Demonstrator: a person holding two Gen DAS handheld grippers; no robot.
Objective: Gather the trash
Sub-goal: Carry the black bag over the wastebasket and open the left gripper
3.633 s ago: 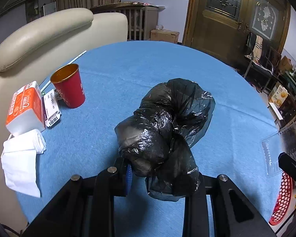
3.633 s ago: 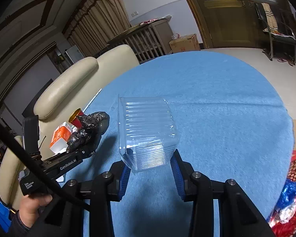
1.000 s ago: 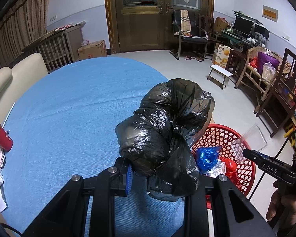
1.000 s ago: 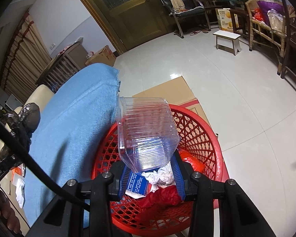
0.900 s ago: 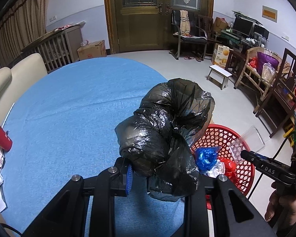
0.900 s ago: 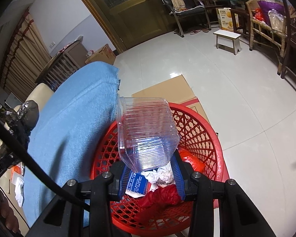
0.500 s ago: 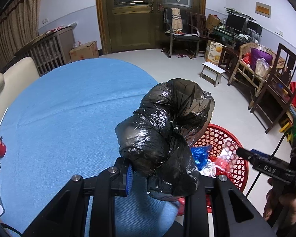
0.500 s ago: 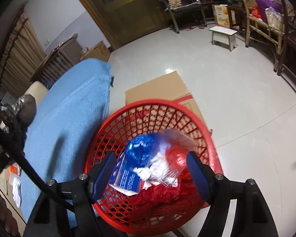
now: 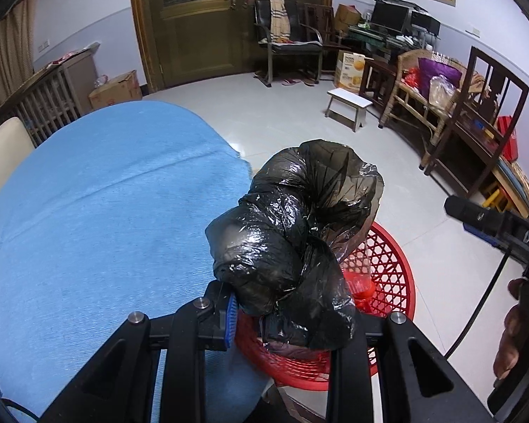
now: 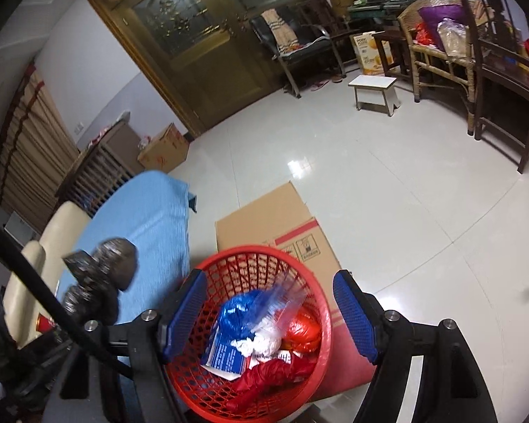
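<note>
My left gripper is shut on a crumpled black plastic bag and holds it over the near rim of the red mesh trash basket, beside the blue table's edge. My right gripper is open and empty above the same basket. A clear plastic container lies in the basket on blue, white and red trash. The black bag also shows at the left of the right wrist view.
The blue-covered table lies to the left. A flattened cardboard box lies on the tiled floor behind the basket. A small white stool, wooden chairs and a wicker bench stand further off. A red cup sits on the table.
My right gripper opened and dropped the clear container into the basket. My left gripper carried the black bag from over the table to the basket.
</note>
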